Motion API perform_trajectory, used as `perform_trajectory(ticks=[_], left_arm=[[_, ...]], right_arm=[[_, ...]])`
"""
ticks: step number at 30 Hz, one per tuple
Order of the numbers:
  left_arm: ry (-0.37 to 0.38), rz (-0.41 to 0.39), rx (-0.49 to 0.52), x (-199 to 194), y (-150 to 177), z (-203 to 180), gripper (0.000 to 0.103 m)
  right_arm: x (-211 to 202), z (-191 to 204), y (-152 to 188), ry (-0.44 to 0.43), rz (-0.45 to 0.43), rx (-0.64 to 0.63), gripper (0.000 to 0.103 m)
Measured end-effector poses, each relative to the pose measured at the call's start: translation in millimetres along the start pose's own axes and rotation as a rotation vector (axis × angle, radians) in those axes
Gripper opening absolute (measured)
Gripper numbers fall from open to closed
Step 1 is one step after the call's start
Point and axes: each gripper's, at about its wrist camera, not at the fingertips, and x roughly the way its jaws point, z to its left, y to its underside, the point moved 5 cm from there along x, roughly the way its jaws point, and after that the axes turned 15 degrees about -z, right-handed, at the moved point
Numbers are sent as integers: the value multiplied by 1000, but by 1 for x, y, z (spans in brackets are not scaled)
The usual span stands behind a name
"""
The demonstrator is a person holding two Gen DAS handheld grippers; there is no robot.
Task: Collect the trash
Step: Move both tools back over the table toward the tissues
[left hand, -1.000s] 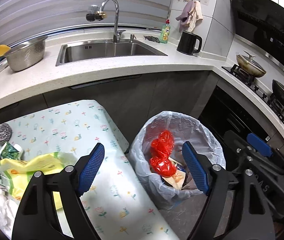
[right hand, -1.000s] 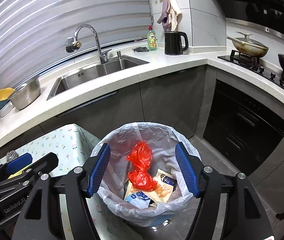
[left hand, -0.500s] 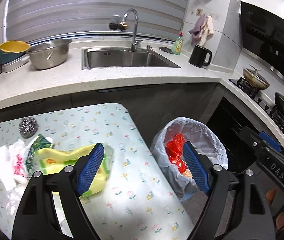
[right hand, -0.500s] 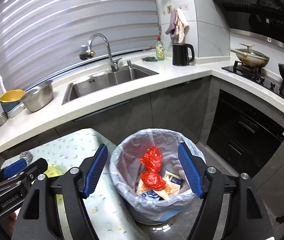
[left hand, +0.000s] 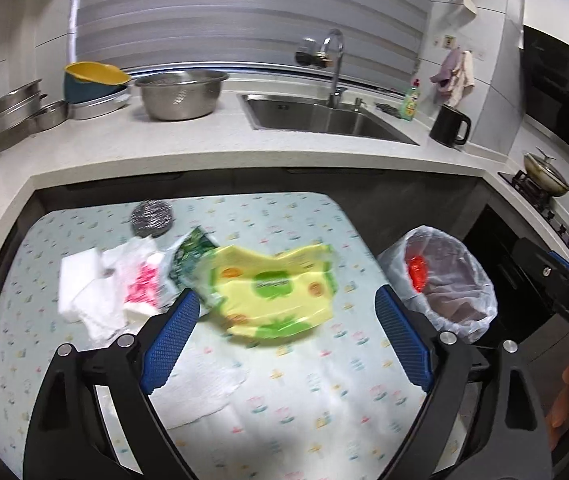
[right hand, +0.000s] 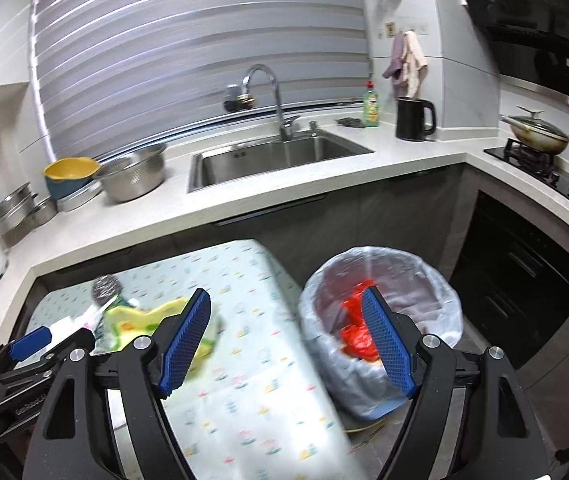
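Kitchen corner, seen from two handheld grippers. Left gripper (left hand: 284, 340) held above a small table covered in a pale floral-print cloth (left hand: 304, 392), blue-padded fingers (left hand: 170, 338) spread wide apart with nothing between them. Just ahead of those fingers, a crumpled yellow and green plastic wrapper (left hand: 274, 294) lying on the cloth. To its left, touching or overlapping: a dark green foil packet (left hand: 190, 250), a white plastic bag with pink print (left hand: 140, 280), and crumpled white paper tissues (left hand: 84, 288). Beyond them, a round steel-wool scouring ball (left hand: 152, 220). Nearer the camera, a flat white paper towel (left hand: 200, 392).

Right gripper (right hand: 284, 336) likewise spread wide and empty, hovering over the table edge and a round bin lined with a translucent white bag (right hand: 424, 276), standing on the floor beside the table. Inside the bin, red crumpled plastic (right hand: 354, 336).
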Motion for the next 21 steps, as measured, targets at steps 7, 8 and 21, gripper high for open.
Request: perform_trajectory(ticks=[7,8,21], left_arm=[[-87,28,-20,-17,23,57,87],[-96,37,-25,-18,28,65,87],[-172,129,-118,-19,82,143,87]], right_arm=[[-13,44,23,-59,35,-10,75],[-14,49,27,-67,41,-10,75],[-4,115,107,-149,200,-35,75]])
